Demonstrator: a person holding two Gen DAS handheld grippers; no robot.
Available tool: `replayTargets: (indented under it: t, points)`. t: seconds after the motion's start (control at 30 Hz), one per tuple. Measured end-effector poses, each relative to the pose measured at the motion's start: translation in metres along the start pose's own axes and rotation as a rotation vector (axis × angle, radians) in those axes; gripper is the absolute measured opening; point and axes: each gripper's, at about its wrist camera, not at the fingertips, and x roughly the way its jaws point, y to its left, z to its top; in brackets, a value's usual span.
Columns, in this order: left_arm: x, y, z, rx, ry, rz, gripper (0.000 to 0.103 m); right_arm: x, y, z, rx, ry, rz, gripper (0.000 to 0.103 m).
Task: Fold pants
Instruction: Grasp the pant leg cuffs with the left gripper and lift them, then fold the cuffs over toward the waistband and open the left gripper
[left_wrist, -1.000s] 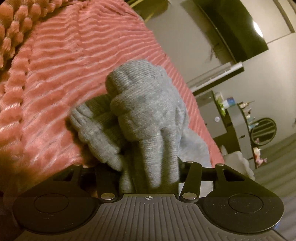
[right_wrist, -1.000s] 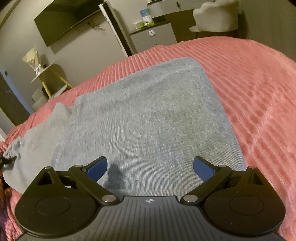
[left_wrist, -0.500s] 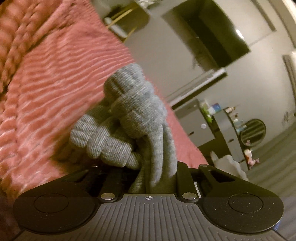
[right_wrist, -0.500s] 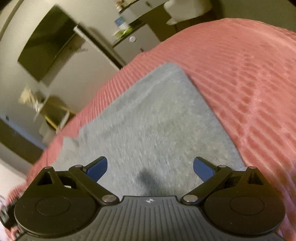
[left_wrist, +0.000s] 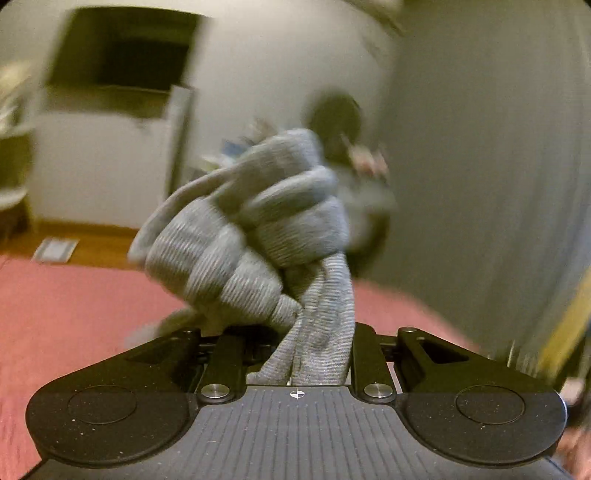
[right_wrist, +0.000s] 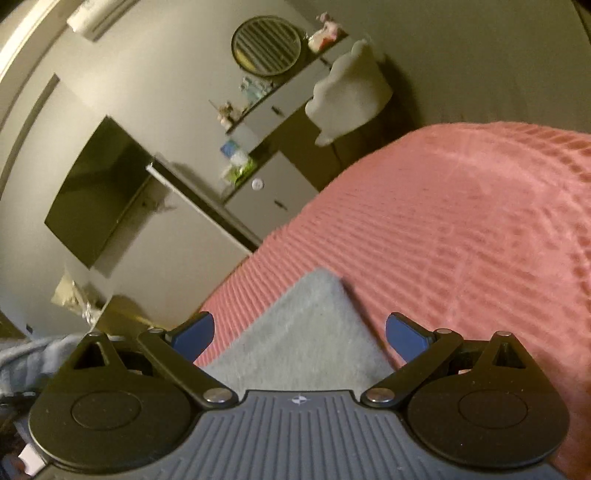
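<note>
**Left fingers pinch bunched pants above the bed; right fingers spread over the folded part**

Fingers of the left gripper (left_wrist: 295, 347) stand close together on a thick gathered strand of the grey pants (left_wrist: 255, 236). Their jaws closed in and then eased slightly apart within the last second, with the knit fabric between them throughout, and they pinch it now. The bunched, ribbed mass of cloth bulges out past the fingers, lifted clear of the pink bed cover (left_wrist: 74, 306), which lies below it in the blurred left wrist view.

Fingers of the right gripper (right_wrist: 299, 332) are spread wide, the blue pads (right_wrist: 194, 330) well apart with nothing between them touching either pad. Under and between them, flat on the ribbed pink bed cover, lies a folded grey portion of the pants, its corner pointing away from the gripper. A further grey bit of cloth shows at the left edge of that view, off the near side of the bed.

Beyond the bed stand a dark wall-mounted screen (right_wrist: 96, 192), a white cabinet (right_wrist: 269, 192) carrying small blurred items, a round mirror (right_wrist: 266, 46), and a white fluffy chair (right_wrist: 347, 88). No brand, label or writing is readable anywhere; the packages on the cabinet are too small and blurred to tell.
</note>
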Motion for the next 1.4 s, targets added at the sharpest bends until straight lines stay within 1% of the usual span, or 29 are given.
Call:
replayTargets:
  t: [0.03,0.1,0.17,0.2,0.23,0.27,0.3,0.33,0.37,0.4,0.43,0.47,0.5,0.53,0.6,0.67,0.7,0.73,0.8,0.87,0.93,1.03,1.07,1.13,1.2,1.3,1.37,1.4]
  points:
    - [0.021,-0.022,-0.011,0.021,0.057,0.005,0.028,-0.002,-0.003,0.003,0.015,-0.004,0.006,0.099]
    - [0.071,-0.063,-0.048,0.118,0.23,0.02,0.034,-0.002,-0.009,0.006,0.043,-0.006,0.018,0.099]
    - [0.113,-0.091,-0.097,0.222,0.447,0.065,0.039,0.0,-0.016,0.007,0.054,0.006,0.024,0.099]
    - [0.119,-0.101,-0.114,0.265,0.482,0.079,0.041,0.002,-0.019,0.006,0.057,0.018,0.027,0.099]
    - [0.111,-0.112,-0.125,0.342,0.414,0.113,0.041,0.004,-0.024,0.005,0.064,0.036,0.034,0.099]
    - [0.102,-0.119,-0.128,0.392,0.372,0.122,0.05,0.007,-0.027,0.004,0.075,0.055,0.04,0.099]
    - [0.094,-0.119,-0.126,0.387,0.367,0.096,0.057,0.009,-0.03,0.003,0.091,0.075,0.052,0.099]
    - [0.085,-0.115,-0.12,0.336,0.369,0.06,0.061,0.013,-0.032,0.001,0.112,0.097,0.069,0.099]
    - [0.073,-0.105,-0.11,0.251,0.362,0.016,0.063,0.017,-0.034,0.0,0.131,0.119,0.084,0.099]
    - [0.061,-0.094,-0.104,0.177,0.341,-0.011,0.067,0.021,-0.036,-0.001,0.145,0.141,0.107,0.099]
    - [0.047,-0.082,-0.095,0.093,0.318,-0.019,0.08,0.024,-0.035,-0.003,0.15,0.161,0.128,0.099]
    - [0.034,-0.072,-0.094,0.032,0.292,-0.009,0.086,0.029,-0.033,-0.005,0.146,0.192,0.156,0.099]
    - [0.022,-0.062,-0.09,-0.04,0.249,0.009,0.087,0.034,-0.029,-0.008,0.134,0.237,0.177,0.099]
    - [0.01,-0.053,-0.088,-0.102,0.222,0.041,0.087,0.038,-0.026,-0.012,0.124,0.283,0.173,0.099]
    - [-0.004,-0.031,-0.088,-0.201,0.2,0.107,0.087,0.046,-0.024,-0.022,0.115,0.36,0.136,0.099]
    - [-0.013,-0.011,-0.094,-0.275,0.213,0.153,0.087,0.05,-0.023,-0.029,0.09,0.399,0.066,0.099]
    - [-0.017,-0.003,-0.098,-0.305,0.223,0.165,0.087,0.052,-0.024,-0.032,0.084,0.43,0.033,0.098]
    - [-0.018,0.004,-0.102,-0.331,0.237,0.175,0.087,0.052,-0.026,-0.033,0.101,0.446,0.019,0.095]
    - [-0.019,0.023,-0.112,-0.366,0.265,0.186,0.087,0.049,-0.029,-0.035,0.151,0.432,0.044,0.095]
    - [-0.022,0.026,-0.115,-0.374,0.269,0.201,0.087,0.05,-0.029,-0.037,0.167,0.422,0.058,0.095]
    - [-0.024,0.022,-0.111,-0.378,0.259,0.188,0.087,0.052,-0.029,-0.043,0.161,0.4,0.054,0.095]
    - [-0.027,0.016,-0.112,-0.358,0.272,0.202,0.088,0.05,-0.026,-0.05,0.17,0.403,0.041,0.075]
    - [-0.028,0.014,-0.112,-0.348,0.275,0.211,0.088,0.048,-0.025,-0.049,0.173,0.397,0.05,0.074]
    - [-0.03,0.013,-0.115,-0.336,0.282,0.225,0.088,0.048,-0.023,-0.048,0.144,0.381,0.054,0.074]
    - [-0.03,0.012,-0.116,-0.336,0.29,0.237,0.088,0.055,-0.025,-0.052,0.138,0.399,0.036,0.078]
    - [-0.029,0.013,-0.114,-0.339,0.301,0.242,0.088,0.064,-0.026,-0.06,0.129,0.426,0.039,0.08]
    - [-0.028,0.015,-0.115,-0.341,0.304,0.25,0.088,0.068,-0.021,-0.062,0.126,0.416,0.042,0.088]
    - [-0.027,0.015,-0.115,-0.342,0.307,0.255,0.088,0.07,-0.018,-0.063,0.127,0.409,0.047,0.089]
